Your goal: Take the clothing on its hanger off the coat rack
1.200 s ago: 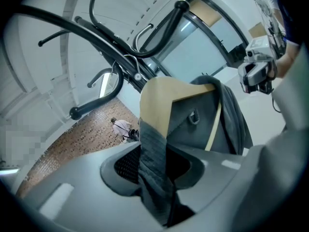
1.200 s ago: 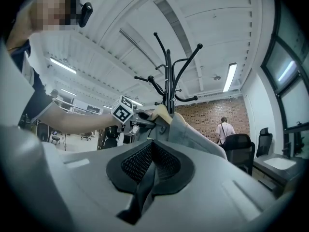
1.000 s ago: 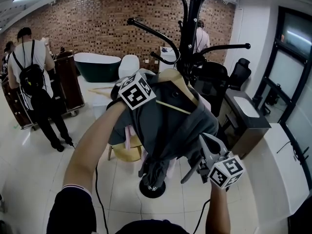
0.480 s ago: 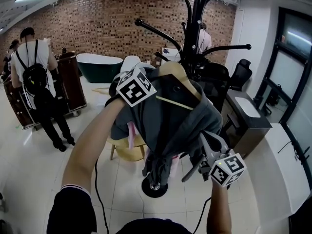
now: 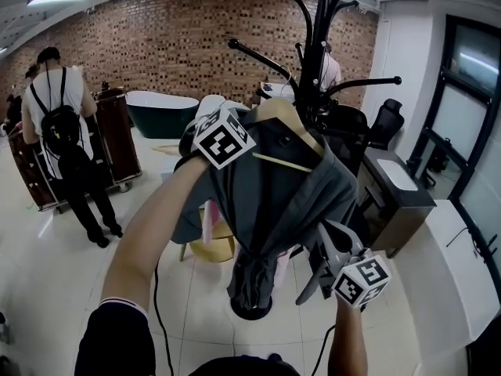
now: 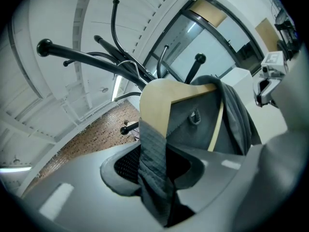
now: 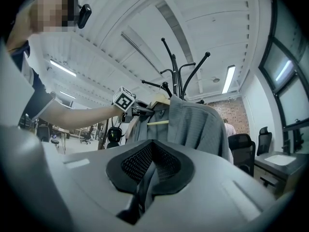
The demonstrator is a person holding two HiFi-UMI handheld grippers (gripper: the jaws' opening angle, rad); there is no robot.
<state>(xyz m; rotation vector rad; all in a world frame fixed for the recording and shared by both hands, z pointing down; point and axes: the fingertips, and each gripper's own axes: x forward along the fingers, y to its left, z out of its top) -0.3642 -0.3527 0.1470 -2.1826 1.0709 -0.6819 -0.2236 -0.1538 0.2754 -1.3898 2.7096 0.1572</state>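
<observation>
A grey garment hangs on a wooden hanger next to the black coat rack. My left gripper is up at the hanger's left shoulder. In the left gripper view its jaws are shut on a fold of the grey cloth just below the hanger. The hanger's wire hook sits by a rack arm. Lower right, my right gripper is shut on a strip of the same garment. A pink piece shows under the grey cloth.
A person with a black backpack stands at the left by a wheeled wooden cabinet. A dark green bathtub is behind. A yellow stool and the rack's base lie below the garment. Black chairs and a white counter are to the right.
My left gripper has risen a little with the hanger's shoulder and the garment. My right gripper has shifted slightly sideways with the cloth still in it.
</observation>
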